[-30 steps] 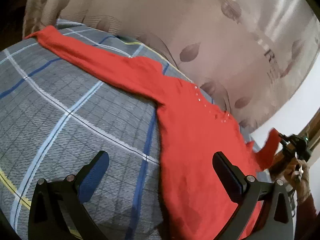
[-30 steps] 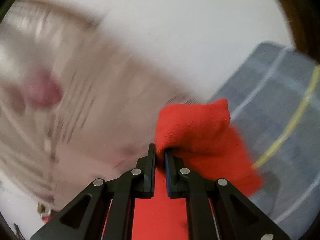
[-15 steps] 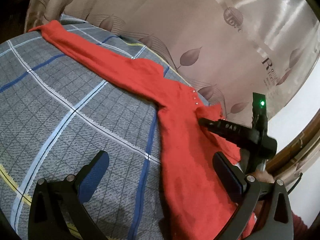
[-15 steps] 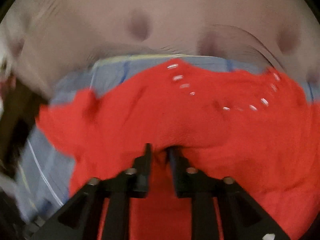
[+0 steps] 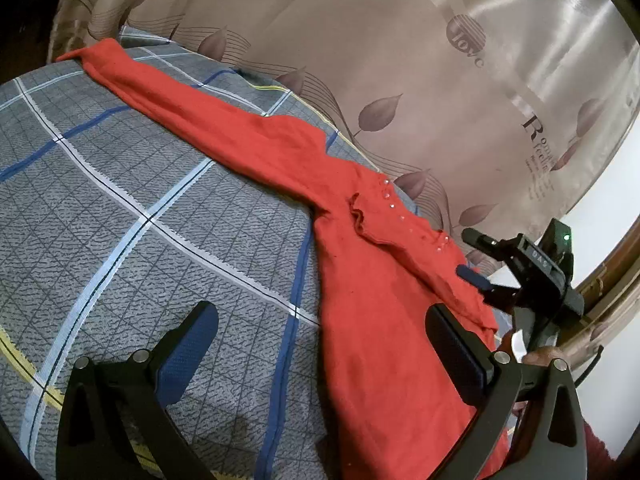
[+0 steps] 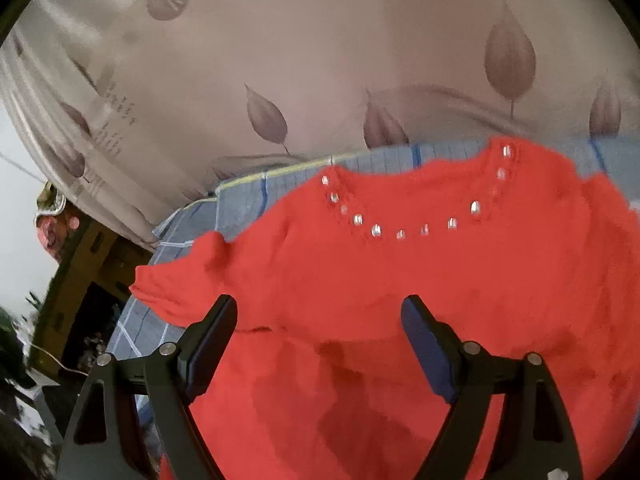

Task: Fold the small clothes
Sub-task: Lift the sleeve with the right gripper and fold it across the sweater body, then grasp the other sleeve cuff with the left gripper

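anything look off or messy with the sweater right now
The red sweater lies lopsided: its right sleeve is folded in over the body, bunched and rumpled, while the other sleeve stretches out flat across the plaid bedsheet.

1. A red sweater lies flat on the grey plaid bedsheet, along the sheet's far edge beside the leaf-print curtain.
2. One sleeve stretches out toward the sheet's far left corner.
3. Small clear gems line the neckline.
4. The left gripper hovers with jaws spread wide, one finger over bare sheet, the other over the sweater's body.
5. The right gripper sits at the sweater's right shoulder, jaws apart, the lower finger touching the fabric.
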`<state>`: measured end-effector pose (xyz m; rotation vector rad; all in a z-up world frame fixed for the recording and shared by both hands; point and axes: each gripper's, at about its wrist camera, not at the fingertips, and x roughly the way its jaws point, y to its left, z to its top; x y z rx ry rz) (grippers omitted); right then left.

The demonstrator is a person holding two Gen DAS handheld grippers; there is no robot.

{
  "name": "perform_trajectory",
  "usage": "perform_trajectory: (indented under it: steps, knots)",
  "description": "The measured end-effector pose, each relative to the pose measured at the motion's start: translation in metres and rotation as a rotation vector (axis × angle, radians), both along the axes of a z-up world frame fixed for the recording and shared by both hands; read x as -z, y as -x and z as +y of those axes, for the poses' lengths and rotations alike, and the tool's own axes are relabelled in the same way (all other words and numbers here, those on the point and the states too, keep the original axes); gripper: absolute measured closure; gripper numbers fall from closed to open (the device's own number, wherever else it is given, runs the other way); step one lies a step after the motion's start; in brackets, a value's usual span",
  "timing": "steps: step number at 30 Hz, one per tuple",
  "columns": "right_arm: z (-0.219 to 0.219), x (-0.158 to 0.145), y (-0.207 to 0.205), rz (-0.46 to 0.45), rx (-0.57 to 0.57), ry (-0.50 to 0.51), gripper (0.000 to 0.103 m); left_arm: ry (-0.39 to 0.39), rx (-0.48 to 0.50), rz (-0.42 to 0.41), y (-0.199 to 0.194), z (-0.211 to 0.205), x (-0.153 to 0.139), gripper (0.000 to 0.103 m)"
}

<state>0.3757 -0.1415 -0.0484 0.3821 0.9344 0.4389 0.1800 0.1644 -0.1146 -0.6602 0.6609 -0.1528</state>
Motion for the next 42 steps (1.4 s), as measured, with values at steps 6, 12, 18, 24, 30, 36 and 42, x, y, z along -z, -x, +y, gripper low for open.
perform_trajectory:
  steps: [6,12,18,24,30,36,42]
  knots:
    - [0.04,0.037,-0.005,0.102,-0.091,-0.03,0.021,0.021,0.018,-0.009,0.0,0.001,0.0,0.0]
    - [0.031,0.004,0.033,-0.016,-0.117,-0.091,0.021,0.098,0.004,-0.012,-0.004,0.052,-0.017,0.0]
    - [-0.002,-0.003,0.098,-0.058,-0.124,-0.086,0.019,0.172,-0.135,0.029,-0.04,0.159,-0.024,0.001]
    - [-0.009,0.023,0.12,0.01,-0.114,-0.063,0.019,0.27,-0.304,0.071,-0.078,0.255,-0.007,0.002]
    - [-0.008,0.028,0.118,0.019,-0.112,-0.068,0.019,0.209,-0.341,0.13,-0.12,0.285,0.004,0.013]
    - [-0.016,0.033,0.121,0.029,-0.083,-0.109,0.019,0.184,-0.359,0.199,-0.143,0.287,0.018,0.097]
    - [-0.033,0.033,0.122,0.041,-0.025,-0.183,0.019,0.067,-0.234,-0.037,-0.135,0.211,-0.071,0.097]
